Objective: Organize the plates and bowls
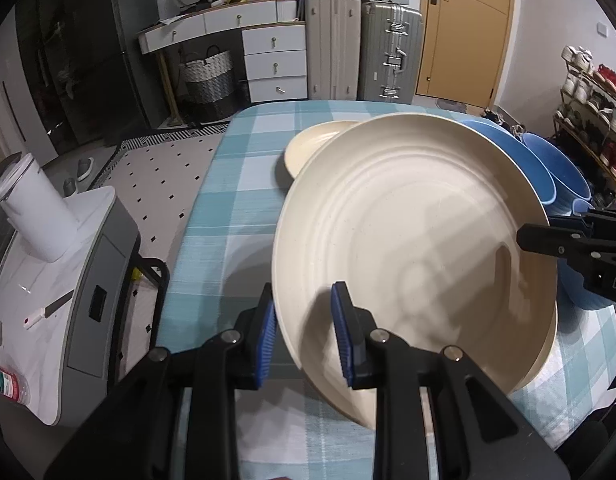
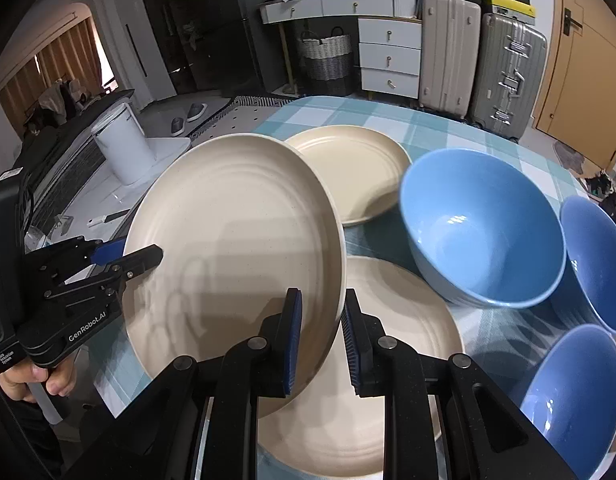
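A cream plate (image 2: 235, 248) is held tilted above the checked tablecloth (image 1: 235, 184), carried by both grippers at once; the left gripper (image 1: 303, 332) pinches its left rim between blue pads, and the right gripper (image 2: 322, 340) pinches the opposite rim, jaws pressed on the edge; beneath it lies a second cream plate (image 2: 408, 320), with a third (image 2: 360, 172) farther back; three blue bowls (image 2: 484, 228) stand to the right, near the plates.
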{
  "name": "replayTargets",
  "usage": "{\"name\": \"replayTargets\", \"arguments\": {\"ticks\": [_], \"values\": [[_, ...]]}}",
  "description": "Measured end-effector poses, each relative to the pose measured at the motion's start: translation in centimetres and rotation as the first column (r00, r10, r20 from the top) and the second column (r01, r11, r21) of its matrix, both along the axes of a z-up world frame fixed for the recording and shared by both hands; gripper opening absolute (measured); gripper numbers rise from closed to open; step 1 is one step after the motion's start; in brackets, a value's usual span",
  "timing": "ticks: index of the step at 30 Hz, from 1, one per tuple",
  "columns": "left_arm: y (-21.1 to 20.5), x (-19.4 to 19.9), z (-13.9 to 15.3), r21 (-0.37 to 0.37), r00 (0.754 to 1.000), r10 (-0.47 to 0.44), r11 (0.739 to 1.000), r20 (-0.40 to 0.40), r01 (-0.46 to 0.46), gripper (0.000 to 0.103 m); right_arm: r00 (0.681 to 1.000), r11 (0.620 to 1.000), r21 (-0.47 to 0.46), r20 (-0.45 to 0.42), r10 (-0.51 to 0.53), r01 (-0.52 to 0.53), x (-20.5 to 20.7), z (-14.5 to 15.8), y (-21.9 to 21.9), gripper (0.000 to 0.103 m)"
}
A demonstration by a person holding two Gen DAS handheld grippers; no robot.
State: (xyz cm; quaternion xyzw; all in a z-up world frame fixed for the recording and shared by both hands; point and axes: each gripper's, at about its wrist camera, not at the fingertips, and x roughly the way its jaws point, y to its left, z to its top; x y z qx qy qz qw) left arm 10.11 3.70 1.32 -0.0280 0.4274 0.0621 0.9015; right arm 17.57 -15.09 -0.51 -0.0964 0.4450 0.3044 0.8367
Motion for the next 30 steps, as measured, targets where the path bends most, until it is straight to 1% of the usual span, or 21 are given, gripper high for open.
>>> {"name": "replayTargets", "arguments": {"ticks": [12, 20, 30], "values": [[-3.6, 1.0, 0.0, 0.000, 0.998, -0.059, 0.998, -0.007, 0.059, 0.025, 0.998, 0.998, -0.005, -0.014, -0.065, 0.065, -0.4, -0.6, -4.1, 0.020], [-5.5, 1.9, -0.8, 0.007, 0.996, -0.090, 0.996, -0.025, 0.091, 0.025, 0.994, 0.995, -0.006, -0.025, -0.104, 0.104, -0.4, -1.5, -6.3, 0.020], [-7.0, 3.1, -2.0, 0.015, 0.993, -0.108, 0.994, -0.049, 0.109, 0.025, 0.990, 0.991, -0.027, -0.034, -0.134, 0.133, 0.0, -2.9, -7.6, 0.020]]}}
